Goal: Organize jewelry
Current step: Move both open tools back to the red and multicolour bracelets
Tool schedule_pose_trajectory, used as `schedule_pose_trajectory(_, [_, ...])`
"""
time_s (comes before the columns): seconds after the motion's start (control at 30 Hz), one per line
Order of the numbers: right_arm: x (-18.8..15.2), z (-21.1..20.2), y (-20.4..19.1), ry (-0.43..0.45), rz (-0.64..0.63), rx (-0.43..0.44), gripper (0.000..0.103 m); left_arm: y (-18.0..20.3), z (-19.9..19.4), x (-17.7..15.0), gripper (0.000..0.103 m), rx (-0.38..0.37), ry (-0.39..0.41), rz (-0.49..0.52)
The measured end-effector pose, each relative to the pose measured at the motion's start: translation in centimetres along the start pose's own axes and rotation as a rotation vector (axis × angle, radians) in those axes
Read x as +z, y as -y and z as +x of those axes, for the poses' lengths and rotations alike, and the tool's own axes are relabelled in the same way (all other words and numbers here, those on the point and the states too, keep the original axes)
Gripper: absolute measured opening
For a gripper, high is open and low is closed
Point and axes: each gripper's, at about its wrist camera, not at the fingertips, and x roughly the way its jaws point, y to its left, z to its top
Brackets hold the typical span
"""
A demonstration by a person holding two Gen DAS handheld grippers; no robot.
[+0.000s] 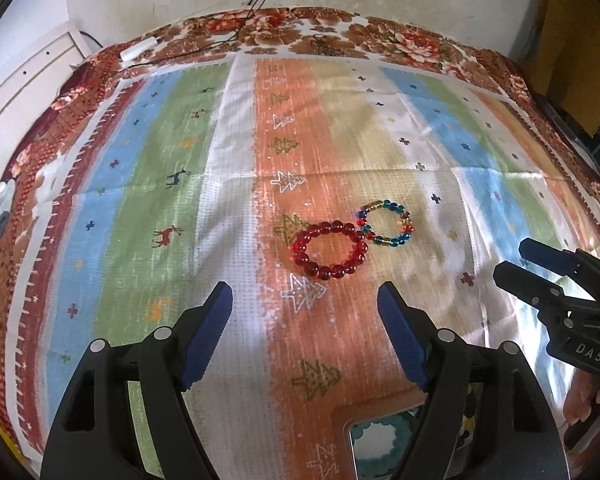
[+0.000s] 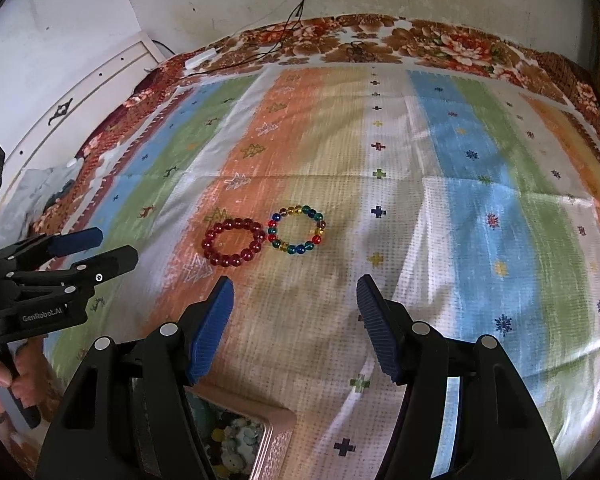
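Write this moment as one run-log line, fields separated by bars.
left gripper: open | right gripper: open | red bead bracelet, multicolored bead bracelet: on cloth | jewelry box: near

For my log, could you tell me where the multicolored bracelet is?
In both views the multicolored bracelet lies on the striped cloth, immediately right of the red bracelet.

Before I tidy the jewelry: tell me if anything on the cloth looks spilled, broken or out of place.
Nothing stands out. The red bracelet and the multicolour bracelet lie flat and whole, side by side and touching, on the striped cloth. Both grippers hang open above it.
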Motion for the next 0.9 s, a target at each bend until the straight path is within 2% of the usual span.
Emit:
schedule_pose_trajectory(0.47, [2.0,3.4,0.0,-0.051,-0.001,0.010,0.064,-1.1,4.2,1.9,0.075,-0.032,-0.078,-0.038])
schedule_pose_trajectory(0.63, [2.4,4.8,0.5,-0.078,0.017,0.018,0.064,-1.6,5.5,2.5,0.075,-0.075,-0.112,-0.072])
schedule_pose_trajectory(0.9, [3.3,7.1,1.1,-0.110,0.040,0.025,0.064,-1.8,7.7,3.1,0.075,-0.094,-0.158,-0.082])
